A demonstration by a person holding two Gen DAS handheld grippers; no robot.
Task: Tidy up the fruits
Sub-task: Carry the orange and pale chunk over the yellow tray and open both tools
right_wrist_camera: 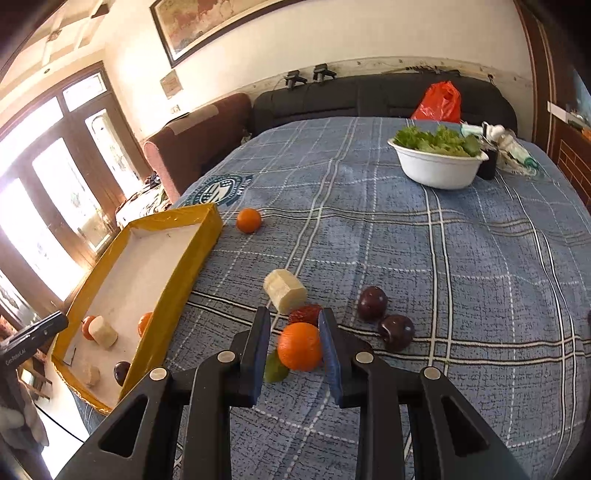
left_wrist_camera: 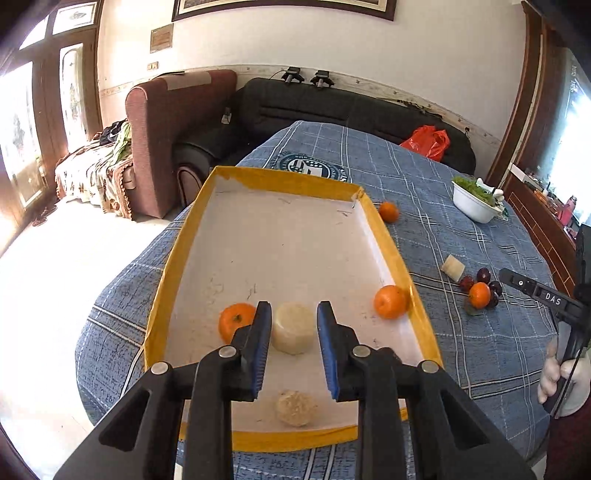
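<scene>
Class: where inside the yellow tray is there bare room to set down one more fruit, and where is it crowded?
The far half of the tray, beyond the oranges, is bare. The near end is crowded: two oranges, two pale chunks, and the left claw open around one chunk.

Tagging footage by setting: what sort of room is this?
Probably a home living room: a black sofa and brown armchair behind the cloth-covered table, a framed picture above.

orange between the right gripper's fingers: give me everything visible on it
The orange is round, bright, with a smooth, faintly dimpled skin, whole and unpeeled. It sits on the blue plaid tablecloth, outside the yellow tray, between the open fingers of the right gripper. A green leaf lies at its left; a red fruit sits just behind.
</scene>
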